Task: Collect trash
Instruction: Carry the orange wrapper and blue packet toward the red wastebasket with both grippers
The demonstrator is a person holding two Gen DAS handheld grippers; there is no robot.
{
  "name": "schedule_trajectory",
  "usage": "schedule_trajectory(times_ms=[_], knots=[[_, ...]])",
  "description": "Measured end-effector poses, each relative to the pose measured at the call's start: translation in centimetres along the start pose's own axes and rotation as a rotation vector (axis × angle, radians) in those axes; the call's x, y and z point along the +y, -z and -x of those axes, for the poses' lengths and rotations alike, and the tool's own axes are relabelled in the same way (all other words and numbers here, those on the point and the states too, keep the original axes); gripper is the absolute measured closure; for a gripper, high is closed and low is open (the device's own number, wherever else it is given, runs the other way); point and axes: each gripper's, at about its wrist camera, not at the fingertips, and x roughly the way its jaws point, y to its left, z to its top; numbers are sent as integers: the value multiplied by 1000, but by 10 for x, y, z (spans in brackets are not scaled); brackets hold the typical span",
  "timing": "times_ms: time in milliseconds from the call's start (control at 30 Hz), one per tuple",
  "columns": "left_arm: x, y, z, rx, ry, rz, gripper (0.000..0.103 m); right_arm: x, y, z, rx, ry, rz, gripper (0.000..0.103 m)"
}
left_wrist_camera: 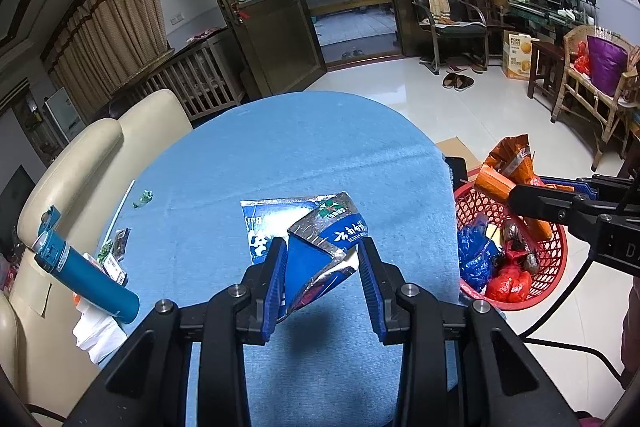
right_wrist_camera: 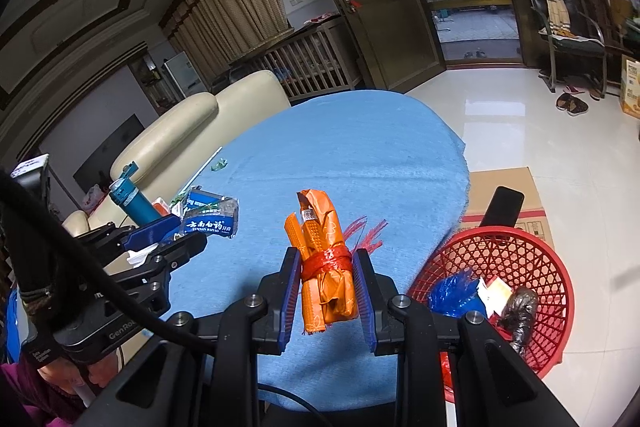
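Note:
My left gripper (left_wrist_camera: 323,259) is shut on a crumpled blue and silver wrapper (left_wrist_camera: 320,247) and holds it just above the blue tablecloth (left_wrist_camera: 304,155). My right gripper (right_wrist_camera: 326,267) is shut on an orange wrapper bundle (right_wrist_camera: 326,267) tied with red plastic string, held above the table's right side. In the left wrist view the right gripper (left_wrist_camera: 520,195) holds that orange bundle (left_wrist_camera: 500,179) over the rim of the red mesh basket (left_wrist_camera: 552,267). The basket (right_wrist_camera: 512,259) holds blue, red and dark trash. The left gripper with its wrapper (right_wrist_camera: 212,219) shows at left in the right wrist view.
A teal bottle (left_wrist_camera: 84,267), a white straw (left_wrist_camera: 120,211), a small green wrapper (left_wrist_camera: 143,198) and small packets (left_wrist_camera: 118,251) lie on the table's left side. A cream sofa (left_wrist_camera: 100,147) stands beyond it. A cardboard box (right_wrist_camera: 504,195) lies behind the basket on the white floor.

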Motion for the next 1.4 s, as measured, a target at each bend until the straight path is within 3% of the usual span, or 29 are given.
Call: schedule_trajectory(times_ms=[1400], knots=[[-37, -14, -21, 27, 50, -132, 65, -69, 5, 5, 2, 71, -142, 74]])
